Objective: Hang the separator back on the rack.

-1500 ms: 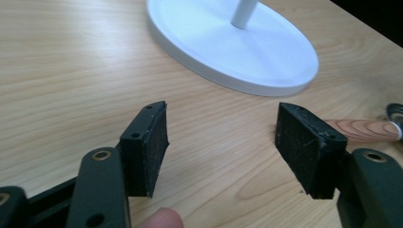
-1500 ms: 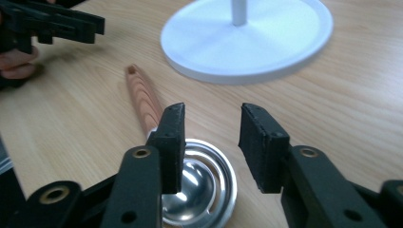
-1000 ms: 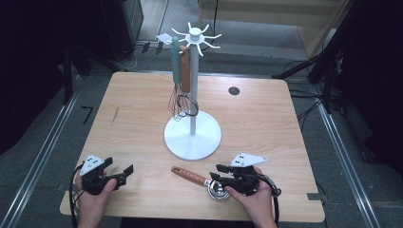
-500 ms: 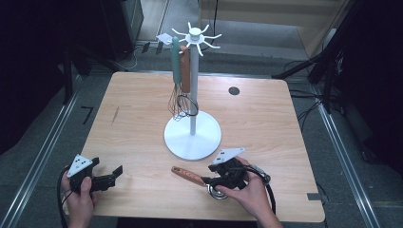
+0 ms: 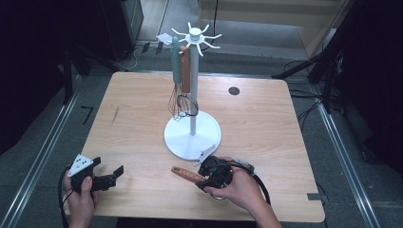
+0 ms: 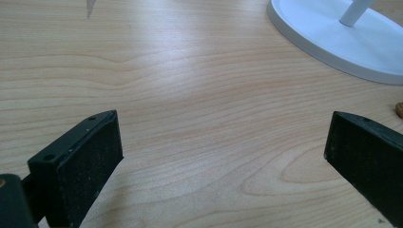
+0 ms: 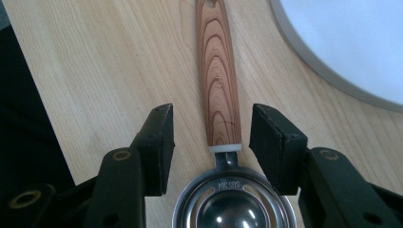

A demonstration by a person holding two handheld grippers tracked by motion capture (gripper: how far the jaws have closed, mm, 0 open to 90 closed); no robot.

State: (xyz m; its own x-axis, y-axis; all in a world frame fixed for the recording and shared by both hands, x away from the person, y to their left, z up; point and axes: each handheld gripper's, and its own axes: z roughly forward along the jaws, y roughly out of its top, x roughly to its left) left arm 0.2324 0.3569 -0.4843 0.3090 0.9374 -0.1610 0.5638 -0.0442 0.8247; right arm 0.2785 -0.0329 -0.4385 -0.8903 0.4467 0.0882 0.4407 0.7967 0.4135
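Right hand-held gripper (image 7: pixel 211 142) straddling one wood-handled strainer spoon (image 7: pixel 219 90) at the bench's (image 5: pixel 266 123) near edge; left hand-held gripper (image 6: pixel 223 156) released, holding nothing.

Count: two hand-held grippers, one spoon on the bench, one white hanging stand (image 5: pixel 193 128), two utensils hung on it: a wire whisk with a pale green handle (image 5: pixel 177 71) and one with a brown wood handle (image 5: pixel 186 69). The spoon lies flat just beside the stand's round base; its handle is striped wood grain, with a white collar and a polished steel bowl. Right jaws have just been closing with the handle between them, pads clear of it on both sides. Light wood-grain benchtop, black flat pads.
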